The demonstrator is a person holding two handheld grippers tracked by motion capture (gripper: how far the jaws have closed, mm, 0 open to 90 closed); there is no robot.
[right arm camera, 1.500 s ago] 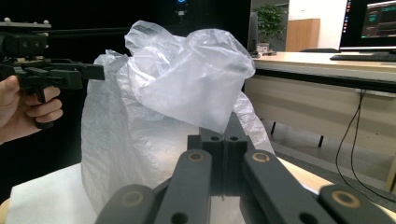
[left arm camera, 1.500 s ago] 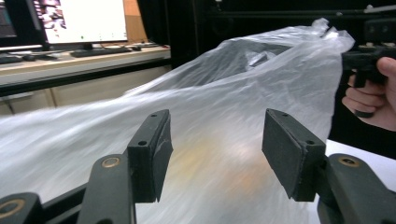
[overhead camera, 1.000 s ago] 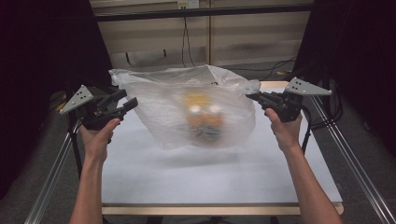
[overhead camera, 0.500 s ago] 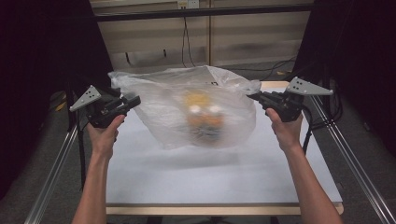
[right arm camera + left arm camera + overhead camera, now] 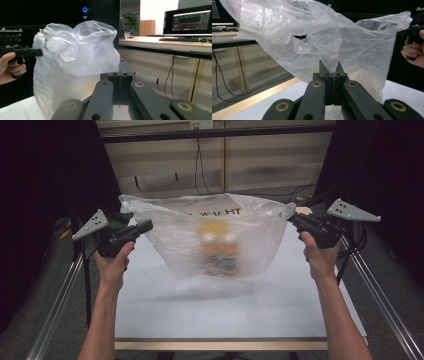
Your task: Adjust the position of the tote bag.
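Black jaws of our left gripper [image 5: 145,226] are pressed together on the bag's [image 5: 220,237] left rim; in the left gripper view the thin plastic rises straight out of the closed tips. Our right gripper [image 5: 296,220] pinches the opposite rim the same way, jaws closed on the film. The bag hangs between the two, off the table [image 5: 200,315], its mouth stretched open along the line from hand to hand, so its long axis runs left to right. It lies inboard of each gripper, and both hands are about equally near it. Inside, a blurred orange and yellow thing [image 5: 217,247] sags at the bottom; we cannot tell what it is. Compared with a second ago, the bag sits higher, its mouth pulled wider and flatter, and the left gripper has tilted up.
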